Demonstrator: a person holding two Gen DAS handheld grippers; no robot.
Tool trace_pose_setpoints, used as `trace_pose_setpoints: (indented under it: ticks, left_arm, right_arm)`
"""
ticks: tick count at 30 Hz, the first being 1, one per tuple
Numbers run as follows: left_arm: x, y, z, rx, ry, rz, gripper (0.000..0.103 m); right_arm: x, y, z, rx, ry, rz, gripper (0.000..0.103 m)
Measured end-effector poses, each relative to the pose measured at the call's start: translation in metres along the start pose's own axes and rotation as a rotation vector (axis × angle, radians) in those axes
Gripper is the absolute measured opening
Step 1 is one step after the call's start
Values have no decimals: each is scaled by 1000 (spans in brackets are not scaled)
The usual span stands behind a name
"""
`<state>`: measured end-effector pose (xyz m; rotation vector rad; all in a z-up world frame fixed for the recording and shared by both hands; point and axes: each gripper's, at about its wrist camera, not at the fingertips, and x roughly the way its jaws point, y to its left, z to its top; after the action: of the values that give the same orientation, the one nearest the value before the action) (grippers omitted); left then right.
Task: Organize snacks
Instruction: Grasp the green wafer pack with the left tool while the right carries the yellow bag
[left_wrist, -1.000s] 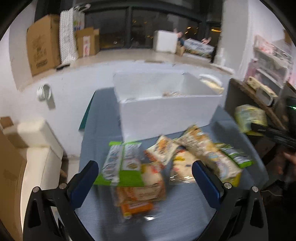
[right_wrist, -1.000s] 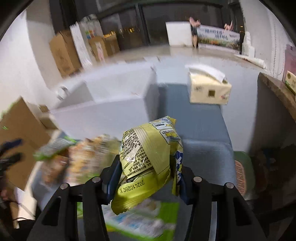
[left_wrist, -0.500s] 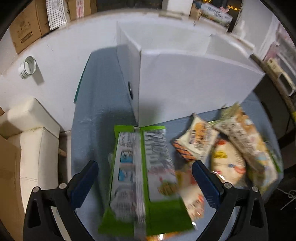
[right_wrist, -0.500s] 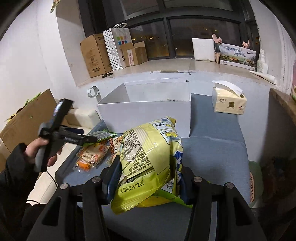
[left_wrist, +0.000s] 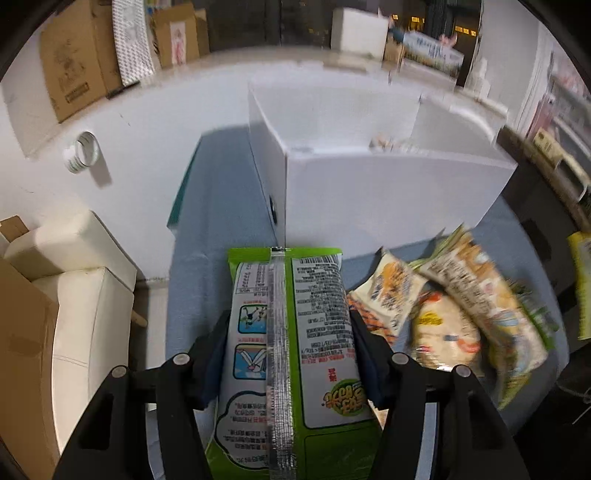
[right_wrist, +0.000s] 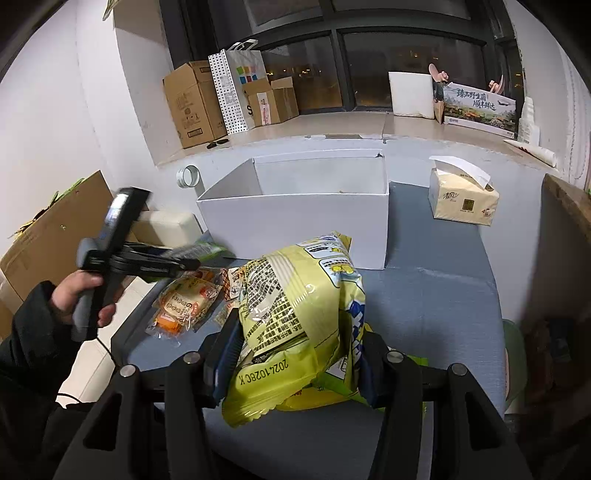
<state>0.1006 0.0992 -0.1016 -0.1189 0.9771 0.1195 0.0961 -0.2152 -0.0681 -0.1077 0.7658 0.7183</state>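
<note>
On the worktop (right_wrist: 436, 306): both grippers loaded.
Left gripper (left_wrist: 288, 354) closing around green packet (left_wrist: 295, 350); right gripper (right_wrist: 295, 354) clamped on yellow bag (right_wrist: 299, 310); white box (right_wrist: 295, 218) at 12 o'clock.

Your left claw (left_wrist: 288, 354) is closing on a green packet (left_wrist: 291, 350) of glossy plastic film with a silvery foil seam. Your right claw (right_wrist: 295, 365) grips a shiny, crinkled yellow bag (right_wrist: 299, 314). The claw arms look like matt black plastic. The bench (right_wrist: 424, 306) wears matt grey-blue cloth; the white box (right_wrist: 295, 225) looks like smooth matt card.
</note>
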Motion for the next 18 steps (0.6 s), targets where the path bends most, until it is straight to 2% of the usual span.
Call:
trace_pose_setpoints:
  ticks: [5,10,15,18]
  left_arm:
    - [-56,-3,0,-28,-151,-35,64]
    - [-93,-14,22,-32,-271,-71,64]
    - [-94,-24,72,-26,-314,-110,64]
    - [-76,-32,115,-16,-304,-113,64]
  right_arm:
    - [2,3,1,-7,2,8,58]
    - [7,9,16,-34,-14,10,58]
    - [20,11,59,-63,-55,29,58]
    - [40,6,98,-67,-75,29,58]
